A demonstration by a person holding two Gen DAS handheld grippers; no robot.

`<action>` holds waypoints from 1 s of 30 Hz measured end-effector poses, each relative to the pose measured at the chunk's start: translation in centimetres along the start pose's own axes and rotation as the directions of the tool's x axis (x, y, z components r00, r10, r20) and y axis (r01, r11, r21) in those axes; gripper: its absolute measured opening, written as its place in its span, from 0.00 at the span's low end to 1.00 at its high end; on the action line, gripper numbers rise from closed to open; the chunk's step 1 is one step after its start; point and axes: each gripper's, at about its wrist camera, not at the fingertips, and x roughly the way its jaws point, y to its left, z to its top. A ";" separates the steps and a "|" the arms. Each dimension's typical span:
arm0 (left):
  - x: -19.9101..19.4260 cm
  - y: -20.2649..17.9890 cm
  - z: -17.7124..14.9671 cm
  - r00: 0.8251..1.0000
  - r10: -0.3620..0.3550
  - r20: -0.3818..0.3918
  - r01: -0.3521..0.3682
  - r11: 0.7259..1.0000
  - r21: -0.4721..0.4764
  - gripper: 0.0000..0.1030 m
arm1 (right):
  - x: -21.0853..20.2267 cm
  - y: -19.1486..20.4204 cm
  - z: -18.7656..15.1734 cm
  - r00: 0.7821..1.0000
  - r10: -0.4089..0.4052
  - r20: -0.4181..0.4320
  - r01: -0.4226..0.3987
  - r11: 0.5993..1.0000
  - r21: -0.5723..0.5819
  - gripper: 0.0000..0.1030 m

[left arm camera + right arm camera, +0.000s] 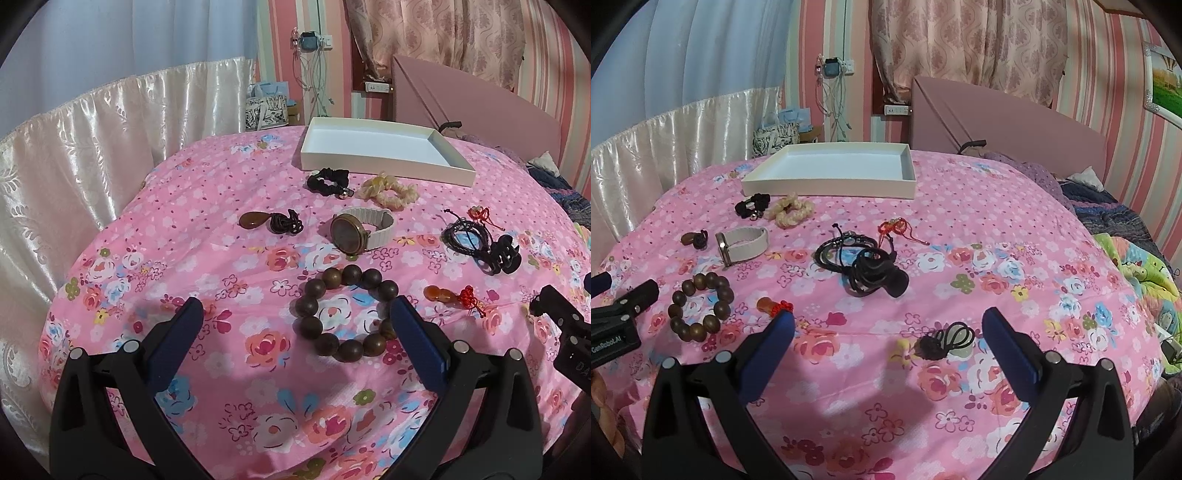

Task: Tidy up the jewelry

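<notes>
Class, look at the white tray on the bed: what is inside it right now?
The white tray shows only its bare white floor; no jewelry is inside. Its near wall hides a thin strip of floor just behind it.

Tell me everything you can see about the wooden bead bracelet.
The bead bracelet is a closed ring of large, round, dark brown beads that look like polished wood. It lies flat on the pink floral bedspread, nearer than the watch, with the open left gripper beside it. Nothing grips it.
</notes>
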 end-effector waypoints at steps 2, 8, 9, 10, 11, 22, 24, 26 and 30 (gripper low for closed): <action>-0.1 0.0 0.0 1.000 -0.004 0.002 0.004 1.000 -0.003 0.97 | 0.0 0.0 0.0 1.000 0.004 0.003 -0.004 1.000 0.002 0.98; 0.0 0.1 0.0 1.000 0.000 -0.006 0.000 1.000 0.000 0.97 | 0.2 0.1 0.1 1.000 0.003 -0.002 -0.003 1.000 0.002 0.98; -0.1 0.1 0.0 1.000 0.000 -0.005 0.000 1.000 -0.001 0.97 | 0.2 0.1 0.1 1.000 0.002 -0.001 -0.002 1.000 0.002 0.98; 0.0 0.1 0.0 1.000 0.001 -0.004 -0.001 1.000 -0.002 0.97 | 0.2 0.0 0.1 1.000 0.002 -0.001 -0.002 1.000 0.002 0.98; -0.1 0.1 0.0 1.000 0.001 -0.003 -0.001 1.000 -0.002 0.97 | 0.3 0.1 0.1 1.000 0.003 0.000 -0.003 1.000 0.002 0.98; -0.1 0.2 0.2 1.000 0.002 0.000 -0.002 1.000 -0.005 0.97 | 0.5 -0.4 0.1 1.000 -0.006 0.000 0.006 1.000 0.010 0.98; 0.0 0.3 0.2 1.000 0.002 0.000 -0.002 1.000 -0.005 0.97 | 0.6 -0.4 0.0 1.000 -0.004 -0.002 0.004 1.000 0.013 0.98; 0.0 0.3 0.2 1.000 0.002 -0.001 -0.002 1.000 -0.006 0.97 | 0.6 -0.4 0.0 1.000 -0.004 -0.002 0.004 1.000 0.012 0.98; 0.1 0.3 0.2 1.000 0.003 -0.005 -0.003 1.000 -0.003 0.97 | 0.6 -0.4 0.0 1.000 -0.005 -0.002 0.005 1.000 0.011 0.98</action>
